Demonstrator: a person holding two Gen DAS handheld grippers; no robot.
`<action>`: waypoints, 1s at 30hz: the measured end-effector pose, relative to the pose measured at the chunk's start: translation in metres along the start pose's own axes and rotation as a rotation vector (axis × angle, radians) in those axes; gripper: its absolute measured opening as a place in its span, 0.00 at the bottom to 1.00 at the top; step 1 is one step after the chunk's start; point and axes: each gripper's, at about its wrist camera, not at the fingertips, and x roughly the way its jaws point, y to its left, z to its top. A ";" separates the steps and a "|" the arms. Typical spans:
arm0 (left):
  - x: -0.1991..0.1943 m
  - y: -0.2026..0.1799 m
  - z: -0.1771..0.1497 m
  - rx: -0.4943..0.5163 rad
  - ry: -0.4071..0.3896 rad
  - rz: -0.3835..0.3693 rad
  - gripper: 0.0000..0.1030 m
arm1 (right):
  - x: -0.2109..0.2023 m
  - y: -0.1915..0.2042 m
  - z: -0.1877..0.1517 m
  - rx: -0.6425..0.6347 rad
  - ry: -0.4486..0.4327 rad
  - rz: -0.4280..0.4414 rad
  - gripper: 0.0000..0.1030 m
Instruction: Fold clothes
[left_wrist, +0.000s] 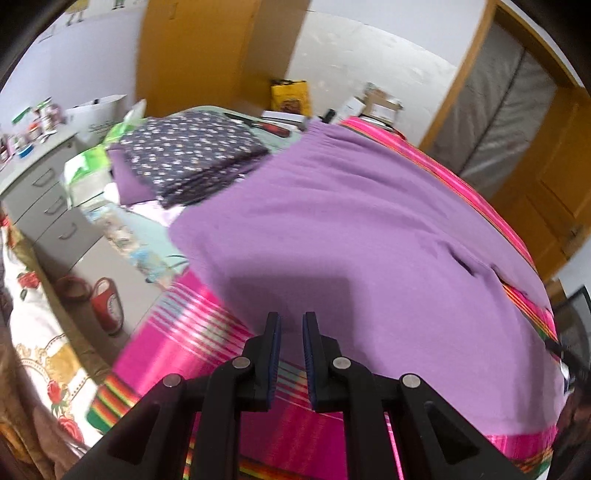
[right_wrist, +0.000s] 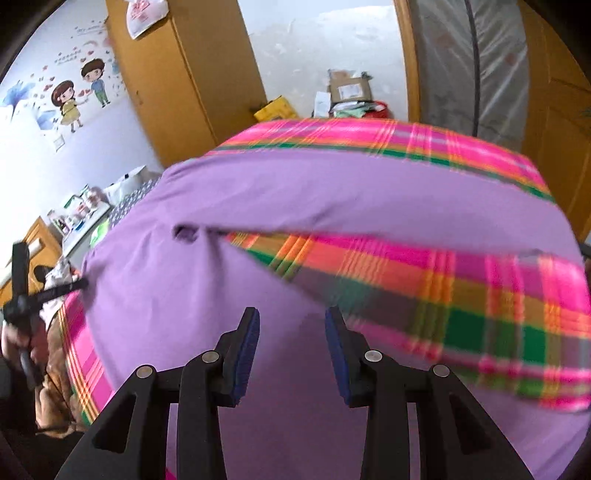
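The left gripper (left_wrist: 291, 319) has its two fingers apart with a narrow gap, and nothing is between the blue pads (left_wrist: 275, 354). It hangs over the near edge of the purple garment (left_wrist: 351, 229), where this edge meets the pink striped blanket (left_wrist: 177, 343). A dark shadow lies on the purple cloth just ahead of the fingertips.

The right gripper (right_wrist: 291, 315) is spread wider, and it also holds nothing. It is above the near part of the same purple garment (right_wrist: 177, 295), with purple cloth seen between the fingers.

The purple garment lies spread flat on the blanket. In the right wrist view it forks into two parts, and the blanket (right_wrist: 461, 295) shows between them. This looks like a pair of trousers, but the picture is blurred and I cannot be sure. Small wrinkles sit at the fork.

To the far left of the purple garment there is a folded stack with a dark dotted cloth (left_wrist: 192, 151) on top, lying on another folded purple piece (left_wrist: 127, 177). Further left of the purple garment stands a grey drawer cabinet (left_wrist: 48, 206), and a red slipper (left_wrist: 108, 304) is on the floor beside it. Behind the purple garment are a yellow bag (left_wrist: 290, 96) and a wooden wardrobe (left_wrist: 199, 48).
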 end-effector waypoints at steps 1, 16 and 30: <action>0.001 -0.003 0.001 0.003 -0.002 -0.002 0.11 | 0.001 0.001 -0.005 0.007 0.003 -0.003 0.37; 0.011 -0.071 -0.002 0.123 0.000 -0.080 0.11 | -0.001 0.028 -0.031 -0.041 -0.030 -0.090 0.39; 0.027 -0.105 -0.018 0.211 0.048 -0.081 0.11 | 0.008 0.022 -0.039 -0.011 0.004 -0.082 0.40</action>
